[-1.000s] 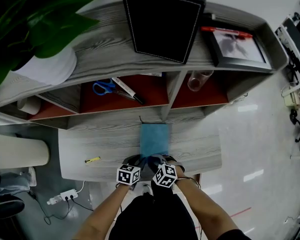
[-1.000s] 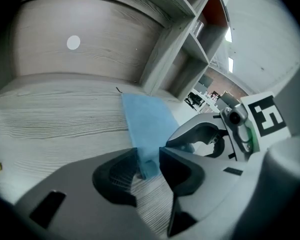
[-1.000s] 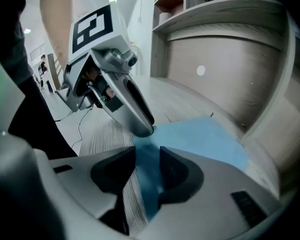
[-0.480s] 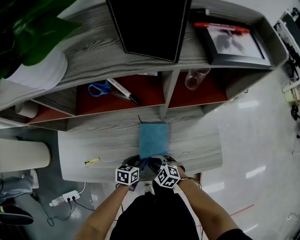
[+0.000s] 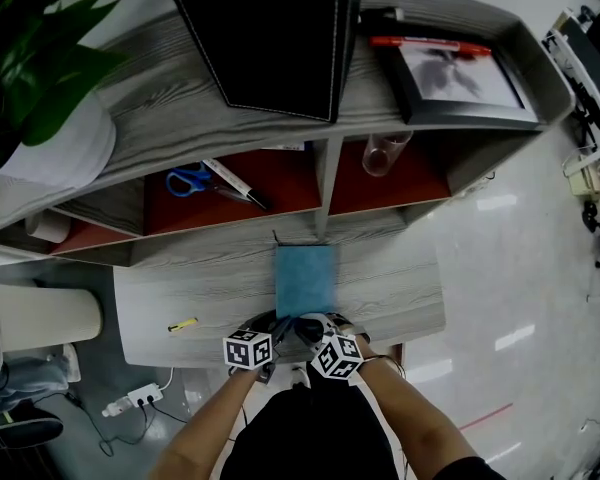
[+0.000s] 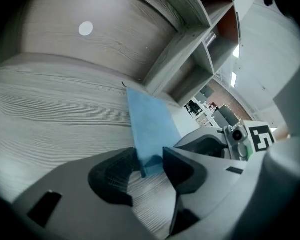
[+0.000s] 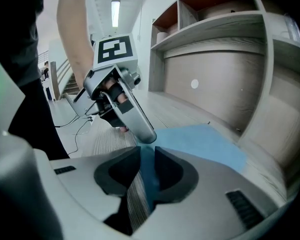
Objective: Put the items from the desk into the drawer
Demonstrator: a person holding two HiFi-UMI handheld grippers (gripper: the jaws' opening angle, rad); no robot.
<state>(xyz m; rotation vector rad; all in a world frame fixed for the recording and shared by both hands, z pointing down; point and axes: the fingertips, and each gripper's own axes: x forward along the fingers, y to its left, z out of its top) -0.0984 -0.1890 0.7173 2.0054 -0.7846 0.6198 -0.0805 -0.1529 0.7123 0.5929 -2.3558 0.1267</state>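
Note:
A thin blue notebook [image 5: 305, 278] lies flat on the grey wooden desk [image 5: 210, 298], in front of the shelf unit. Both grippers meet at its near edge. My left gripper [image 5: 280, 325] has the notebook's near corner [image 6: 149, 134] between its jaws [image 6: 150, 166]; they have just been opening, and a gap shows beside the right pad. My right gripper [image 5: 312, 325] has just been closing, and its pads [image 7: 147, 171] now pinch the notebook's near edge [image 7: 205, 144]. Each gripper shows in the other's view: the right gripper's body [image 6: 215, 144] and the left gripper's body [image 7: 122, 104].
A small yellow item [image 5: 183, 324] lies on the desk's left part. The shelf cubbies hold blue scissors [image 5: 188, 180], a marker [image 5: 230, 182] and a glass [image 5: 383, 154]. On top stand a black box [image 5: 270, 38], a picture frame [image 5: 460, 78] and a plant [image 5: 30, 58].
Both hands stay at the notebook's near edge. The left gripper's marker cube has shifted slightly left and rolled a little. The notebook has not moved on the desk.

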